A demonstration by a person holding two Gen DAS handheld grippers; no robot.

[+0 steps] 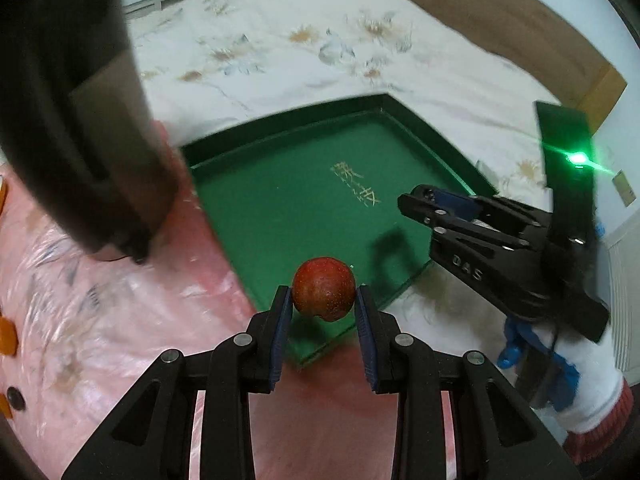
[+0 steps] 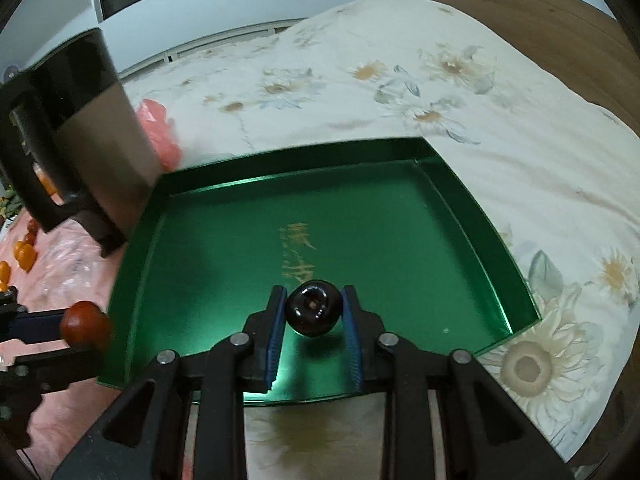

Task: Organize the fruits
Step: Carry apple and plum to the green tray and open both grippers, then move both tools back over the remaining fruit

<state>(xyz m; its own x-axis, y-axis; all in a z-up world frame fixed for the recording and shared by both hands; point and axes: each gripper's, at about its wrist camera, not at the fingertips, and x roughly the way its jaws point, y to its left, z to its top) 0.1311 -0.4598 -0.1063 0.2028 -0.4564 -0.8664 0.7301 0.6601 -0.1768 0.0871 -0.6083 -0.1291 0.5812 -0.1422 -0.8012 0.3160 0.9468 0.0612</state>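
Left claw (image 1: 323,300): clamped on a red-brown round fruit (image 1: 324,294), held above the near edge of the green tray (image 1: 280,216), which lay on a floral bedspread (image 1: 304,40) beside pink plastic sheeting (image 1: 100,300). Right claw (image 2: 313,312): clamped on a glossy dark round fruit (image 2: 313,313), held over the tray's floor toward 6 o'clock. A black-and-metal jug (image 2: 92,136) stood at the tray's 10 o'clock corner, with small orange fruits (image 2: 24,256) on the sheeting at 9 o'clock.
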